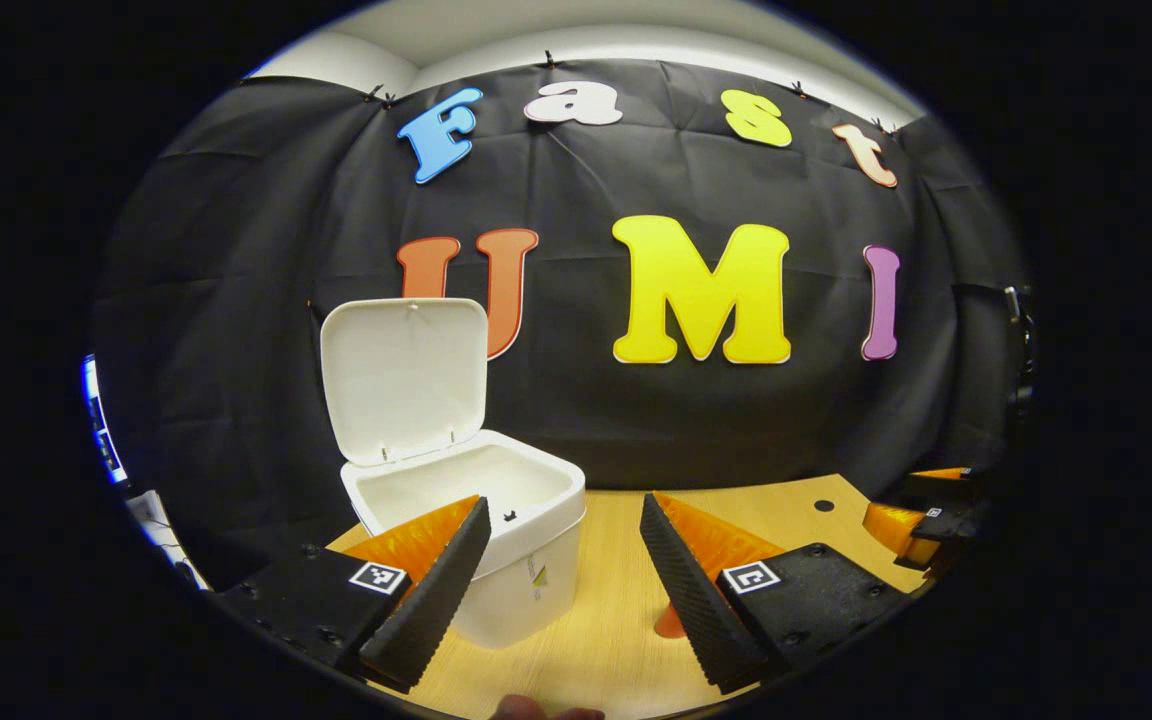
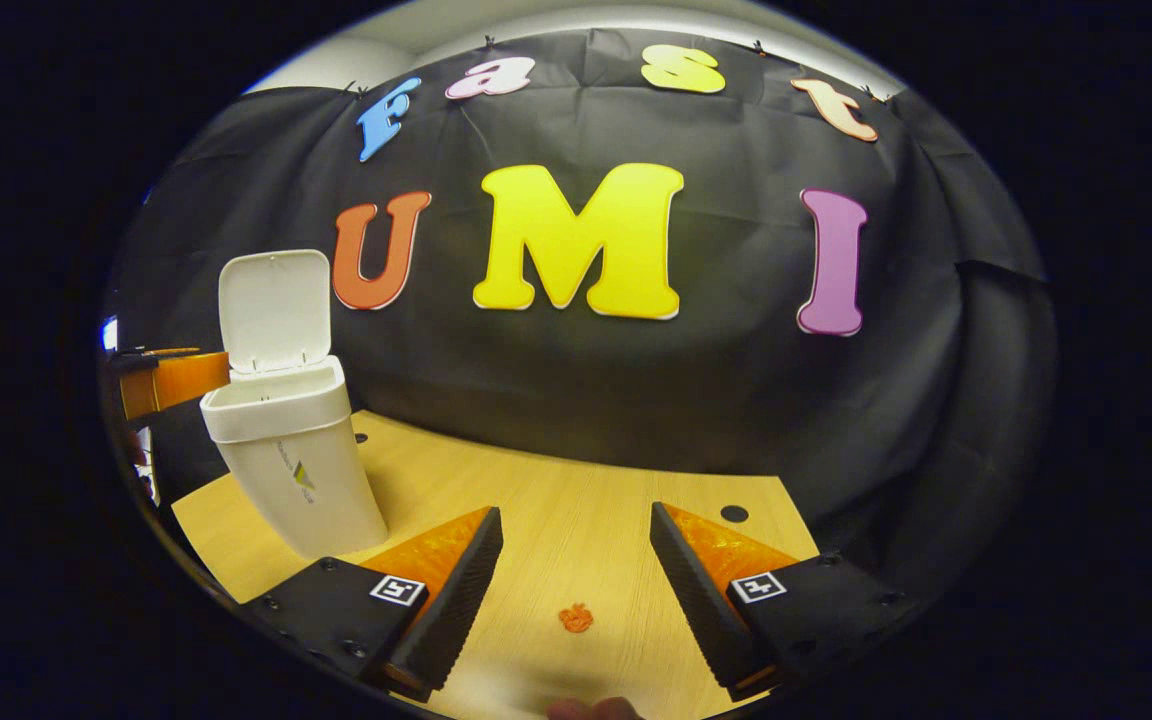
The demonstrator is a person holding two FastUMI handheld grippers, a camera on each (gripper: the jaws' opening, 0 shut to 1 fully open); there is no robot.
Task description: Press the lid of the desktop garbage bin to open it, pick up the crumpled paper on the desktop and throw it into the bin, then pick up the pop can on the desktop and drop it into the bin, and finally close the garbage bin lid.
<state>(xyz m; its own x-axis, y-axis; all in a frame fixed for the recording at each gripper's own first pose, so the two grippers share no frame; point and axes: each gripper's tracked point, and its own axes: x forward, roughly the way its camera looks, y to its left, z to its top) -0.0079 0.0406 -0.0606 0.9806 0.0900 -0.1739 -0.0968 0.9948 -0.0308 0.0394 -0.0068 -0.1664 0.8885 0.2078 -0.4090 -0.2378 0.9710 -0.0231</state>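
Bin lid (image 1: pixel 404 375) stands upright and open. My left claw (image 1: pixel 564 585) hangs wide and empty just before the bin (image 1: pixel 496 540), which sits ahead and leftward near the worktop's (image 1: pixel 606 620) back-left corner. My right claw (image 2: pixel 576 590), also wide, is farther off. The bin's label is too small to read.

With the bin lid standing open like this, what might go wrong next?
1. The bin is tall and narrows toward its base, so pushing its upright lid shut might tip it.
2. The left gripper, open, hangs close by the bin's rim; one finger could knock it.
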